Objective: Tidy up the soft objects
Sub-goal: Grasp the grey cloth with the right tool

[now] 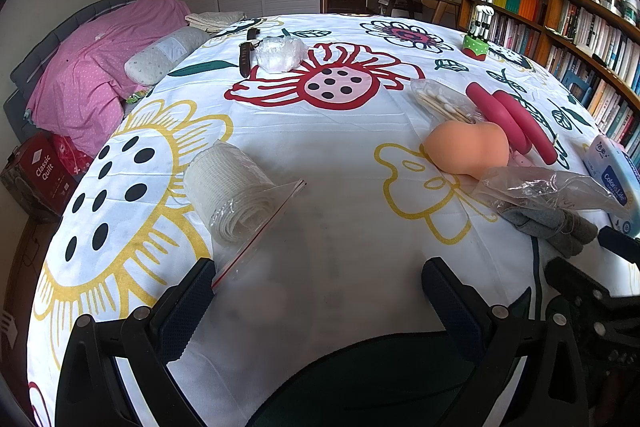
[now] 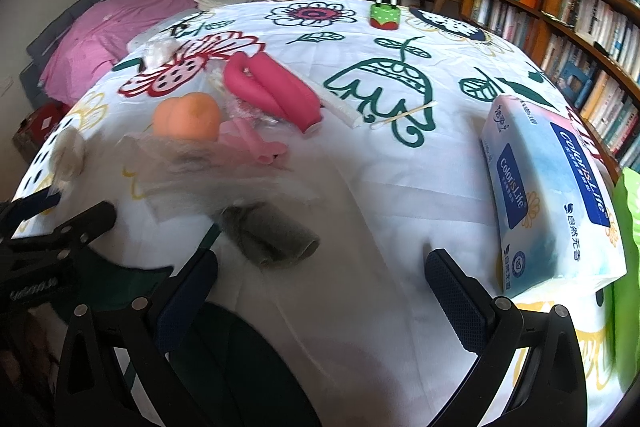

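At twelve o'clock of my left hand-held gripper [image 1: 318,291], fingers apart and empty, lies the clear zip bag [image 1: 256,227] over the white rolled bandage [image 1: 230,189], mouth facing me for loading; my right hand-held gripper [image 2: 320,287], equally spread, faces the grey rolled sock [image 2: 272,231] at eleven o'clock.

Bare cloth [image 1: 340,163] lies ahead of the left gripper [image 1: 320,291], flanked by the bandage roll [image 1: 232,191] and the orange ball [image 1: 466,147]. Before the right gripper [image 2: 322,281], sock [image 2: 272,231] left, tissue pack [image 2: 552,195] right.

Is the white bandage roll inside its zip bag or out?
Partly in: the white bandage roll sticks out of the open zip bag, whose red-striped mouth lies across the near end.
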`<move>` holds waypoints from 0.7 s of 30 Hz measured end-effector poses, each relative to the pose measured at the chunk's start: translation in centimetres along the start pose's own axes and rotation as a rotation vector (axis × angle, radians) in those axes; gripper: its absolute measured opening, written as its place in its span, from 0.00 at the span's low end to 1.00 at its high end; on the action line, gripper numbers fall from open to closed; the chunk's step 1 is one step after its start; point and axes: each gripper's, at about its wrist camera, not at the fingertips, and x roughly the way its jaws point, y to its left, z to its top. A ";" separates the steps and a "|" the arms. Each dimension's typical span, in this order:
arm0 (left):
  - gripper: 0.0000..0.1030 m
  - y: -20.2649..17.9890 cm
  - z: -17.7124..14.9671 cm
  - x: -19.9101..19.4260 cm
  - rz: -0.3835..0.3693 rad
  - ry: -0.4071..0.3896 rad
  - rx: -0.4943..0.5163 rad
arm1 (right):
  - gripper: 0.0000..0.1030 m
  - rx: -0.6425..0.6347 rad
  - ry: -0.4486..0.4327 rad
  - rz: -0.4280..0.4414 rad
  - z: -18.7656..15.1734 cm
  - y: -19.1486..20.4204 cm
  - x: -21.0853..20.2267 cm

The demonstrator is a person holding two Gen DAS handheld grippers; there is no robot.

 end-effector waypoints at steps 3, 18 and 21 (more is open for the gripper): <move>1.00 0.0 0.0 0.0 0.000 0.000 0.000 | 1.00 -0.004 -0.007 0.044 -0.4 0.1 -0.2; 1.00 0.3 0.1 -0.2 -0.004 -0.001 -0.005 | 1.00 0.055 -0.074 0.200 1.0 -1.4 -2.8; 1.00 0.5 0.1 -0.3 -0.015 -0.003 -0.007 | 1.00 0.024 -0.067 0.205 1.2 -0.6 -2.2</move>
